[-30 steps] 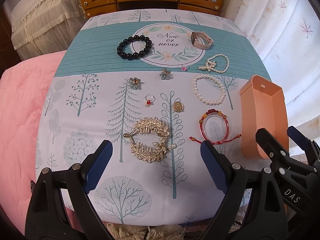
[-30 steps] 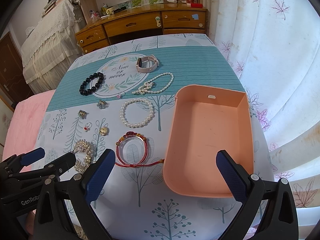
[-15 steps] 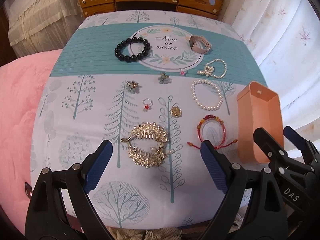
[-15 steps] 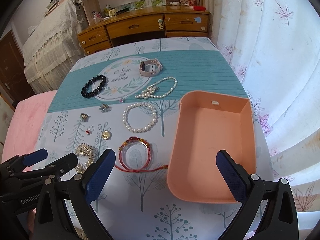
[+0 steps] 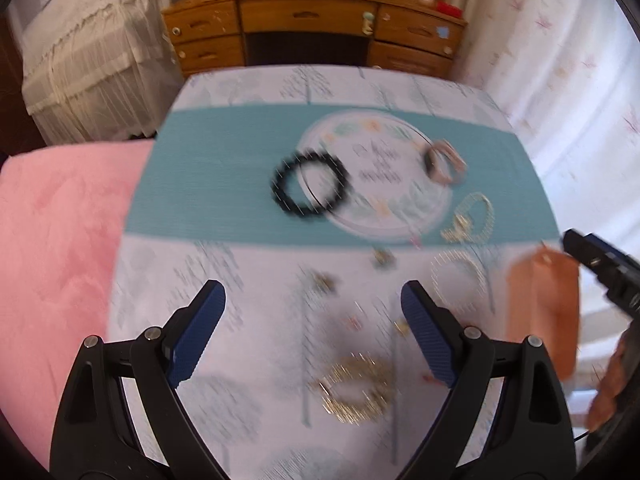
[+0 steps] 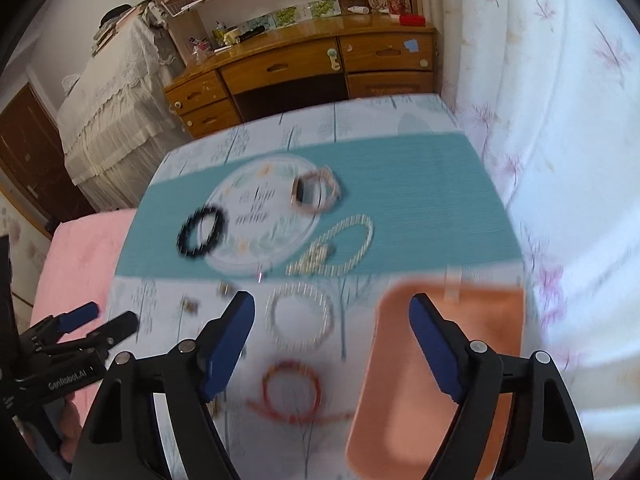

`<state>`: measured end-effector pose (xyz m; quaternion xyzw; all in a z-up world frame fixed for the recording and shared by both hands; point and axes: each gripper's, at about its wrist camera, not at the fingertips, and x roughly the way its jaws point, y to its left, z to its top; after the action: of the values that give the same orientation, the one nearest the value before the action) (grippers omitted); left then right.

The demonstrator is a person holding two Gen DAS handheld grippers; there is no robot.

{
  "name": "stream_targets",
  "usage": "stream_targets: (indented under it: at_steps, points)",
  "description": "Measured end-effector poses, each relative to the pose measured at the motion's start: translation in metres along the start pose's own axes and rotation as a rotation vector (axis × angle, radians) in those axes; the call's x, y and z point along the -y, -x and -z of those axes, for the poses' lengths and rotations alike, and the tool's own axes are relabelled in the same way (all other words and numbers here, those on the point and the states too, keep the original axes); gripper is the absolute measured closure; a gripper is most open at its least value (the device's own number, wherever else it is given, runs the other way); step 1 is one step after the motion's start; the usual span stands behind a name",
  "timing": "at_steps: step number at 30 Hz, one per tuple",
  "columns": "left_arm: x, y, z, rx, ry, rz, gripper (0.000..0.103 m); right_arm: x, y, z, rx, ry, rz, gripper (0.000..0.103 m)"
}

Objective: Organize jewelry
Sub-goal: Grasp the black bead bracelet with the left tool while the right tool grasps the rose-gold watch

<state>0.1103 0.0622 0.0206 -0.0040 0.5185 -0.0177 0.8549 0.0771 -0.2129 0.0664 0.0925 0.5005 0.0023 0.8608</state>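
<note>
Both views are blurred by motion. Jewelry lies spread on a patterned tablecloth (image 5: pixel 224 184): a black bead bracelet (image 5: pixel 309 185) (image 6: pixel 201 231), a pink watch (image 5: pixel 444 162) (image 6: pixel 316 191), a pearl necklace (image 6: pixel 340 246), a pearl bracelet (image 6: pixel 300 316) (image 5: pixel 458 280), a red cord bracelet (image 6: pixel 291 392), a gold hair clip (image 5: pixel 356 388) and small charms. An empty orange tray (image 6: pixel 448 376) (image 5: pixel 544 312) sits at the right. My left gripper (image 5: pixel 312 332) is open and empty above the near cloth. My right gripper (image 6: pixel 332 344) is open and empty over the tray's left edge.
A wooden desk with drawers (image 6: pixel 304 68) stands behind the table. A pink bed cover (image 5: pixel 52 248) lies to the left, white curtains (image 6: pixel 560 140) to the right. A lace-covered piece of furniture (image 5: pixel 92 64) stands at the back left.
Both grippers have pulled back and tilted up, so the table looks farther and more of the room shows. The right jaws stand narrower than before. The jewelry has not moved.
</note>
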Motion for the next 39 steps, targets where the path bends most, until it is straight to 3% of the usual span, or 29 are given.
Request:
stream_targets:
  at_steps: [3,8,12,14,18,26,28,31,32,33,39]
  points:
    - [-0.017,-0.018,-0.033,-0.002,0.011,-0.051,0.014,0.001,-0.019,-0.040,-0.036,0.016,-0.006,0.030]
    - [-0.039,-0.063,-0.077,-0.067,0.030,-0.041,0.015,0.007,-0.075,-0.100,-0.146,0.022,-0.031,0.042]
    - [-0.046,-0.107,-0.096,-0.139,0.063,-0.027,0.015,0.015,-0.130,-0.130,-0.226,-0.017,-0.022,0.054]
    - [-0.045,-0.126,-0.099,-0.167,0.072,-0.054,0.016,0.021,-0.158,-0.142,-0.265,-0.046,-0.013,0.056]
    - [-0.042,-0.157,-0.102,-0.220,0.076,-0.070,0.026,0.026,-0.196,-0.150,-0.304,-0.060,0.011,0.062]
    - [-0.036,-0.178,-0.102,-0.247,0.062,-0.093,0.026,0.009,-0.240,-0.146,-0.341,-0.004,0.041,0.067]
    - [-0.036,-0.183,-0.101,-0.260,0.065,-0.096,0.028,0.001,-0.243,-0.145,-0.338,0.023,0.063,0.075]
    - [-0.037,-0.183,-0.100,-0.257,0.087,-0.059,0.048,-0.009,-0.245,-0.140,-0.328,0.058,0.106,0.093]
    - [-0.036,-0.182,-0.100,-0.256,0.092,-0.043,0.064,-0.015,-0.245,-0.137,-0.327,0.069,0.114,0.093]
    - [-0.034,-0.181,-0.101,-0.248,0.084,-0.058,0.091,-0.018,-0.244,-0.134,-0.323,0.074,0.120,0.094]
    - [-0.026,-0.168,-0.101,-0.202,0.093,-0.077,0.091,-0.020,-0.214,-0.127,-0.276,0.027,0.019,0.094]
